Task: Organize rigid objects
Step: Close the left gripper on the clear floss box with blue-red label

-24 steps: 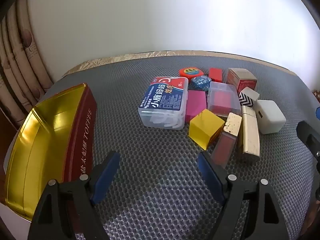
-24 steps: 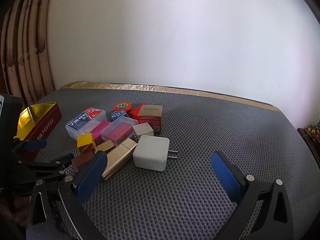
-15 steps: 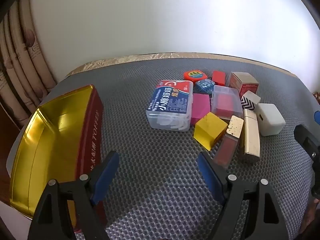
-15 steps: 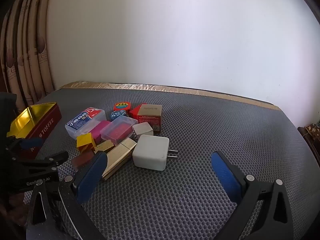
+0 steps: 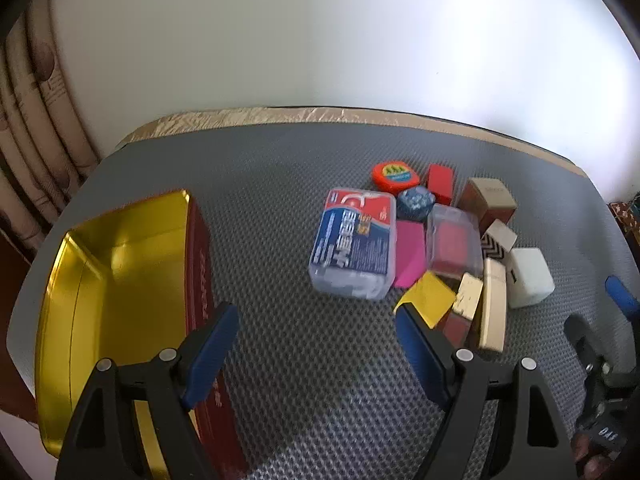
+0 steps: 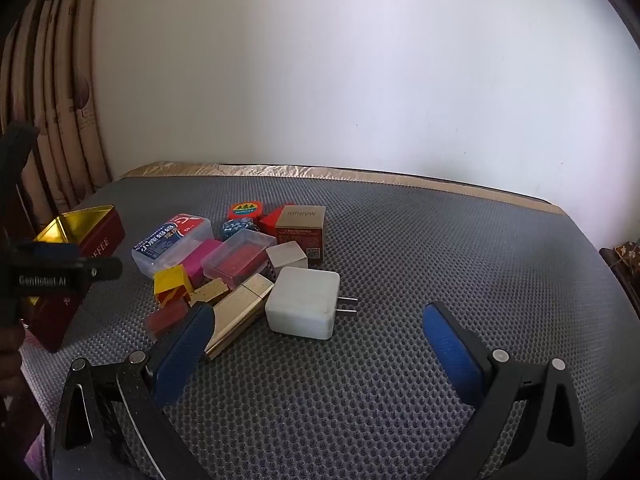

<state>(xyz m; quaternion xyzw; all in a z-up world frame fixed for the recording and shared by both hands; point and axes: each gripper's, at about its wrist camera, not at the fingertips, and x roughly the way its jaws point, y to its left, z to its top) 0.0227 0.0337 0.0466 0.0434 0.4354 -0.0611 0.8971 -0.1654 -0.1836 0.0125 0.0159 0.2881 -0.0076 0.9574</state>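
A pile of small rigid objects lies on the grey mat: a clear floss-pick box (image 5: 354,246) (image 6: 172,242), a pink block (image 5: 410,254), a clear case with a red insert (image 5: 454,242) (image 6: 236,258), a yellow cube (image 5: 428,298) (image 6: 172,280), a gold lighter (image 5: 494,306) (image 6: 240,312) and a white charger (image 5: 528,276) (image 6: 302,302). An open red tin with a gold inside (image 5: 120,280) (image 6: 80,226) stands to the left. My left gripper (image 5: 316,350) is open above bare mat between tin and pile. My right gripper (image 6: 316,346) is open, empty, just short of the charger.
An orange tape measure (image 5: 396,176), a blue patterned piece (image 5: 416,202), a red block (image 5: 440,182) and a brown carton (image 5: 490,200) (image 6: 300,226) sit at the pile's far side. A white wall and a curtain (image 6: 52,120) bound the table's (image 6: 440,240) far and left sides.
My left gripper has drawn back and swung left, so the tin and pile shifted right and the tin's inside shows more. The right gripper has barely moved. Both stayed open.
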